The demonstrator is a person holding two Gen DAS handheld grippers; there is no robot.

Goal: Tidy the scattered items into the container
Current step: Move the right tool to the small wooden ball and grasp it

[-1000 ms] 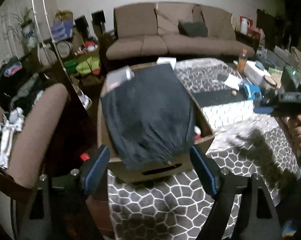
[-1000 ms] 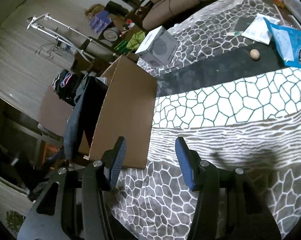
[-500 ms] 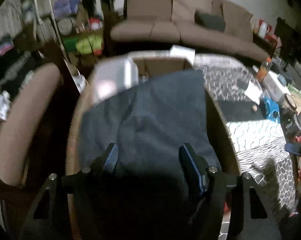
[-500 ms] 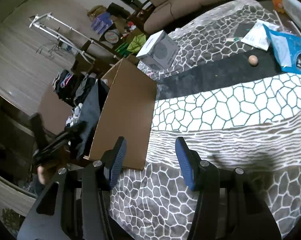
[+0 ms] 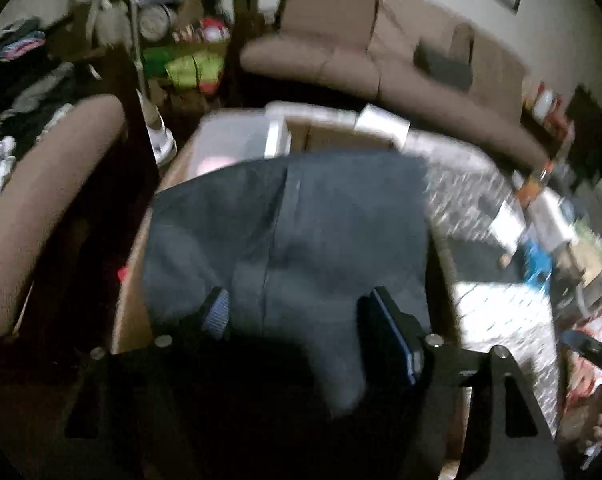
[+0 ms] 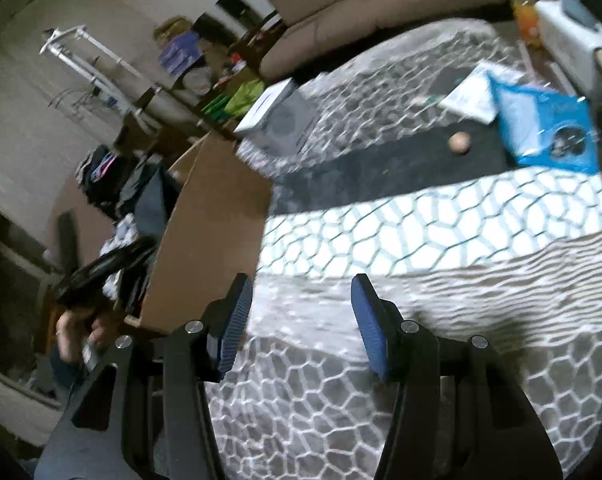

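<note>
1. Left gripper [image 5: 297, 316], jaws spread, hovers over the dark garment [image 5: 301, 232] draped across the cardboard box [image 5: 129, 292]; a shallow pinch could drag it out.
2. Right gripper [image 6: 299, 320], spread and empty above the patterned cover [image 6: 421, 240], risks bumping the box.
3. Farther off, the small ball [image 6: 459, 143] could roll.

- The cardboard box [image 5: 135, 308] is brown and open-topped, standing upright on the patterned cloth at its edge; in the right wrist view its plain side wall [image 6: 205, 240] faces the cloth.
- The dark blue-grey garment [image 5: 301, 240] lies spread across the box's open top, a seam running down its middle, covering most of the opening.
</note>
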